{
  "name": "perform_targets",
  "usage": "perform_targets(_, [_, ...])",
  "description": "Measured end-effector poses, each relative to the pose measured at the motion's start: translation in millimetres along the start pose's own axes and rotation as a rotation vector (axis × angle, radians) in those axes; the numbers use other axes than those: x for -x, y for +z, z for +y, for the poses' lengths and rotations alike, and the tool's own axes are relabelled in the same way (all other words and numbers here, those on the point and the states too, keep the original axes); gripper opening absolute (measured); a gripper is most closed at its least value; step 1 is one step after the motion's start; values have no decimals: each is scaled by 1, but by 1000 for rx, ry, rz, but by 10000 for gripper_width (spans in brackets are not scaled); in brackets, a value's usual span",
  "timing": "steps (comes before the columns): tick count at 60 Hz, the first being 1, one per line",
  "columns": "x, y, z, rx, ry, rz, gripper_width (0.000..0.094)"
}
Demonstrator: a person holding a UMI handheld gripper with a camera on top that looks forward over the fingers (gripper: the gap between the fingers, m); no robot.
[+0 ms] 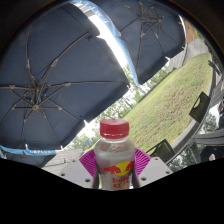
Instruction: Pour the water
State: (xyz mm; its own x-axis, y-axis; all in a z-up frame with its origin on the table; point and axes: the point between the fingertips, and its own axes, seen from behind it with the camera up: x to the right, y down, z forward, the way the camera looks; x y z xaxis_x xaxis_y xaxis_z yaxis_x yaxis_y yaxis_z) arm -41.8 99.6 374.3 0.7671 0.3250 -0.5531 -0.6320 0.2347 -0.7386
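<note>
— Outside, what was up above?

— Two big dark umbrellas (pixel 60 85) spread overhead, with thin ribs showing under the cloth. Bright sky showed in the gap between them. Green grass (pixel 170 100) lay far off, beyond the umbrellas, and some dark things stood at the side of it, too small to tell what they were.

— Where was the bottle?

— The clear plastic bottle (pixel 114 160) stood up straight, right between the pads (pixel 88 163) of the gripper (pixel 114 172). It had a red cap (pixel 114 127) screwed on top and a red mark on its label. It looked see-through, but I could not tell how much water was in it.

— Were the jaws holding it?

— The jaws were pressed in on the bottle, one pink pad on each side, touching it.

— Was it on a surface?

— I could not see what was under it.
</note>
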Motion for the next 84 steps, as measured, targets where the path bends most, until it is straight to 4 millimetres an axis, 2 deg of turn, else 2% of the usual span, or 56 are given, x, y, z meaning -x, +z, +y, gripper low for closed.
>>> perform_targets(4, [-37,6,-8,-24,-201,72,441])
perform_targets(5, [-49,4,-22,-19,-244,90,442])
perform_targets(7, [-71,5,-10,11,-307,119,442])
perform_targets(8, [-81,8,-16,22,-340,133,441])
perform_targets(12, [-135,10,31,162,-434,182,440])
perform_targets(14, [-170,8,62,230,-467,209,441])
perform_targets(18, [-216,-2,99,325,-527,253,439])
perform_targets(19, [-227,-3,115,345,-545,257,441])
perform_targets(20, [-232,-7,108,365,-562,258,441])
perform_targets(25, [-250,-17,132,410,-611,232,441])
perform_targets(28, [-257,-22,139,431,-603,227,441])
perform_targets(30, [-261,-23,150,441,-608,223,443])
perform_targets(35, [-267,-29,158,465,-635,214,443])
perform_targets(44, [-266,-31,155,440,-628,201,442])
perform_targets(47, [-267,-30,156,443,-627,205,466])
perform_targets(53, [-271,-32,159,489,-639,227,561])
perform_targets(55, [-272,-35,159,515,-644,241,658])
perform_targets(58, [-271,-40,155,520,-632,252,855])
perform_targets(62, [-267,-55,151,537,-594,269,831])
perform_targets(69, [-255,-101,143,581,-590,308,831])
perform_targets(78, [-224,-168,137,607,-670,325,834])
perform_targets(82, [-202,-195,145,617,-679,309,834])
perform_targets(83, [-200,-194,143,622,-678,301,831])
perform_targets(84, [-193,-204,143,623,-676,293,833])
